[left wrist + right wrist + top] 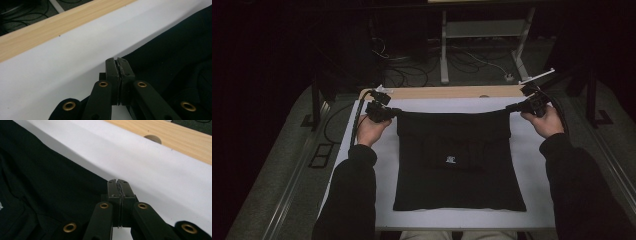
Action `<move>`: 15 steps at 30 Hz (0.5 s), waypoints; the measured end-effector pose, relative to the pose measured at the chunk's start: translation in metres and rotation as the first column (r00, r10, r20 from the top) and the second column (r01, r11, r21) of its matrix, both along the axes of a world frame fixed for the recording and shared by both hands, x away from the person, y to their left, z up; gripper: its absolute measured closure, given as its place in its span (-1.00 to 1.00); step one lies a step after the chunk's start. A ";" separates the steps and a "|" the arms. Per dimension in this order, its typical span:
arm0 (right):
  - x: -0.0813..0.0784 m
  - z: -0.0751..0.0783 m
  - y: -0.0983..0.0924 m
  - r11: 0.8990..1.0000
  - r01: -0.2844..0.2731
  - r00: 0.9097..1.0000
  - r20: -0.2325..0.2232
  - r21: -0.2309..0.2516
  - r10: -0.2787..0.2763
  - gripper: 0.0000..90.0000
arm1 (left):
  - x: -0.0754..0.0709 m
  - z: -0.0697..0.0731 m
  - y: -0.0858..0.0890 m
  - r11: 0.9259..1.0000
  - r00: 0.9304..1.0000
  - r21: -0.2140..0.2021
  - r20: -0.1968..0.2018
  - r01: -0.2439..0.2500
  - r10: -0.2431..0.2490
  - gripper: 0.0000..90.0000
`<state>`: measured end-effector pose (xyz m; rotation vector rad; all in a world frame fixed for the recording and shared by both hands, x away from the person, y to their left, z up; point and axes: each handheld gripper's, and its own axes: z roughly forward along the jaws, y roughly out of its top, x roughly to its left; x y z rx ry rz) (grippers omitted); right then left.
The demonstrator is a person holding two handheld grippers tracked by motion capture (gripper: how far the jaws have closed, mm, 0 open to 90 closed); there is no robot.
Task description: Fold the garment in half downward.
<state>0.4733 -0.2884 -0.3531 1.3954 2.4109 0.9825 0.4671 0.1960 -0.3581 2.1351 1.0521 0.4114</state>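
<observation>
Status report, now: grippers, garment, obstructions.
Left gripper and right gripper shut on black garment, far corners lifted. Near part flat on white table cover. Nothing obstructing.

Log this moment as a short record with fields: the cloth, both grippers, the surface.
item: black garment, small white logo near its middle
lay: mostly flat on the white sheet, far edge stretched between the grippers
left gripper: shut on the garment's far left corner
right gripper: shut on the garment's far right corner
surface: white sheet over a wooden table, a bare wood strip along the far edge
</observation>
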 end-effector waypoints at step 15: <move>0.008 0.009 0.000 1.000 0.015 1.000 0.020 0.008 -0.015 0.95 | 0.007 0.015 -0.005 1.000 0.999 0.005 0.041 -0.003 0.003 0.95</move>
